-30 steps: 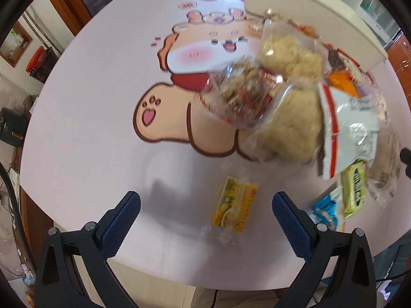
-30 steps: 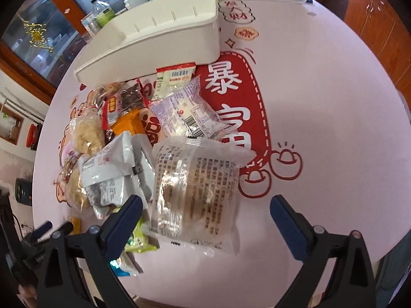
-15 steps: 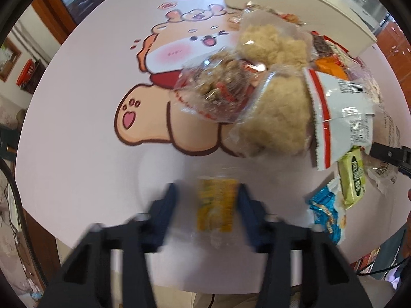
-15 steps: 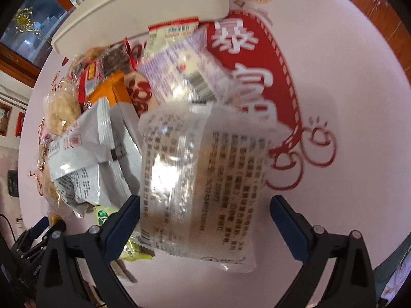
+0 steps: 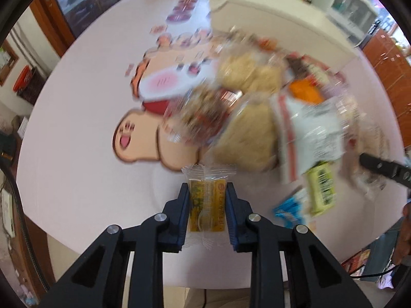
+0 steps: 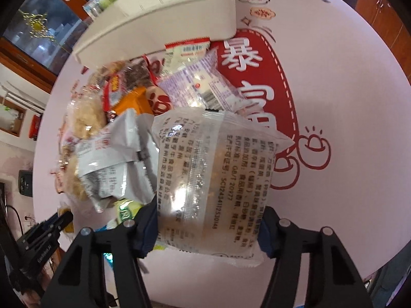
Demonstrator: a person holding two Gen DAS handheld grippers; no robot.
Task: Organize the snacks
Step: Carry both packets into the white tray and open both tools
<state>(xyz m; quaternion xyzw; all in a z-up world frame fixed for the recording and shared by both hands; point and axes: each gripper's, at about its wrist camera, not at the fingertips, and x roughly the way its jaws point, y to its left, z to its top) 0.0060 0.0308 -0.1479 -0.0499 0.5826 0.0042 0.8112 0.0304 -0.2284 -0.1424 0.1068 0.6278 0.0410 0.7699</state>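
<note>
My left gripper is shut on a small yellow snack packet and holds it just above the table's near edge. My right gripper is shut on a large clear bag with printed text, its fingers pressing both sides. A pile of snacks lies behind: two pale fluffy bags, a white and silver bag, a purple packet, an orange packet, a green packet and a blue one. A white bin stands behind the pile.
The round table has a pink cover with a cartoon print and a red panel. The left gripper shows at the lower left of the right wrist view. Wooden cabinets ring the room.
My left gripper closed on the yellow packet and lifted it slightly. My right gripper moved forward and closed on the large clear bag.
</note>
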